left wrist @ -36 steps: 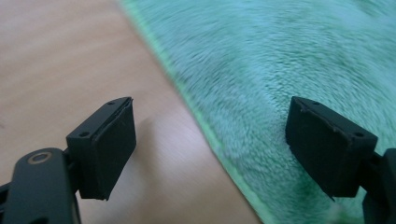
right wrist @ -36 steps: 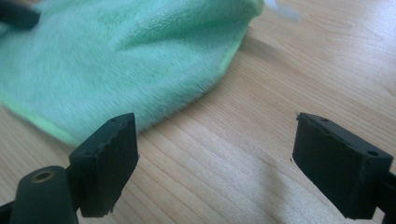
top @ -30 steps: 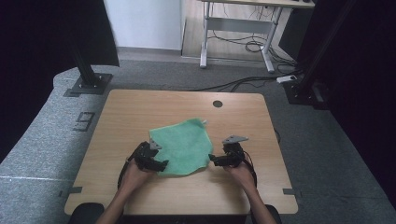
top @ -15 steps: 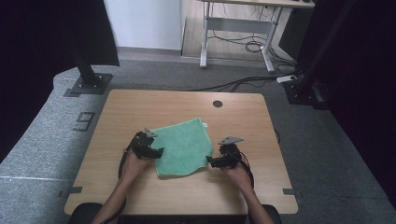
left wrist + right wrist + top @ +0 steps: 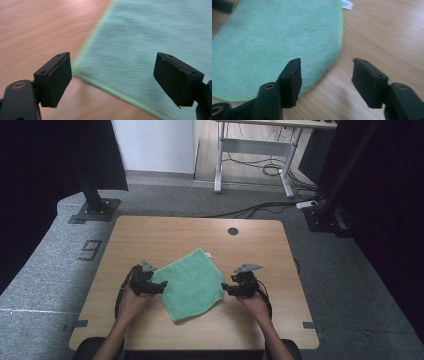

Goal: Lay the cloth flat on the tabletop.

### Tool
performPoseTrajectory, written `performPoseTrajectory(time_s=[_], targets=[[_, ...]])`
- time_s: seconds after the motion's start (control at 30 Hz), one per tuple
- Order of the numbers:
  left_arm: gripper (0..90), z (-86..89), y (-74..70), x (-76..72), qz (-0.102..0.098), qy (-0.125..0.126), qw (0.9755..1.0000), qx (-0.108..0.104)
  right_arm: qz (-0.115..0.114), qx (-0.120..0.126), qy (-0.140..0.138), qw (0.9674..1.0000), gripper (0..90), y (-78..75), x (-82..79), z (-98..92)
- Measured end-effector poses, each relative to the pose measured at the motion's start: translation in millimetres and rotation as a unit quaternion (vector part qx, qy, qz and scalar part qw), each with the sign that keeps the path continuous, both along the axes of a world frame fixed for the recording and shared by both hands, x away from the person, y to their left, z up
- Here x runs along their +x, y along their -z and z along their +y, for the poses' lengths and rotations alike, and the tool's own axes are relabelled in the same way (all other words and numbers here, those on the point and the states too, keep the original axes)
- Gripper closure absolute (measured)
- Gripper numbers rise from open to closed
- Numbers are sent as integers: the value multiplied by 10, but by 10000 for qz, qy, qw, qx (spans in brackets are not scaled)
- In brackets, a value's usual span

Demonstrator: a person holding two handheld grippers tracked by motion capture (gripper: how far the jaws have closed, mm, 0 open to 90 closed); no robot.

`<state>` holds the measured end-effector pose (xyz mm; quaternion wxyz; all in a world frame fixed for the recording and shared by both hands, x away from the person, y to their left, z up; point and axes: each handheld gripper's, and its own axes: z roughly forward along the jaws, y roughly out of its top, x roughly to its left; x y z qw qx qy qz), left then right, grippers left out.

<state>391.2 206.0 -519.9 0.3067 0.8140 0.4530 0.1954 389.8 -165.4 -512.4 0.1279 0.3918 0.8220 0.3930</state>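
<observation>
Wood counter (image 5: 150, 237) has the cloth (image 5: 192, 282) lying flat mid-front. Left gripper (image 5: 159, 287) gapes at its edge; right gripper (image 5: 227, 289), just narrowing, straddles the opposite edge, nothing pinched. Catch both corners evenly.

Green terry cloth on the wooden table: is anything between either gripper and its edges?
Nothing visible. The green terry cloth lies flat on the wooden table; the left gripper and right gripper sit at its side corners, jaws open, with bare wood and cloth ahead.
</observation>
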Motion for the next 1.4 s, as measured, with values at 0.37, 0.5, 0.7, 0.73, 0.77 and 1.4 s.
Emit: performPoseTrajectory(time_s=[0.37, 0.5, 0.7, 0.73, 0.77, 1.4], targets=[[160, 109, 197, 76, 33, -201, 9995, 252, 494, -490, -110, 9975, 688, 235, 92, 260], [162, 138, 217, 74, 107, -246, 9996, 25, 442, -645, -118, 9969, 820, 190, 68, 295], [163, 152, 227, 72, 140, -264, 9995, -71, 55, -605, -197, 9980, 823, -84, 58, 415], [164, 154, 228, 72, 139, -269, 9995, -77, 13, -615, -256, 9978, 821, -127, 55, 464], [167, 158, 230, 72, 149, -260, 9995, -104, -33, -625, -308, 9976, 820, -153, 56, 505], [168, 179, 243, 66, 160, -237, 9994, -192, 268, -571, -1373, 9885, 690, 108, 144, 1529]])
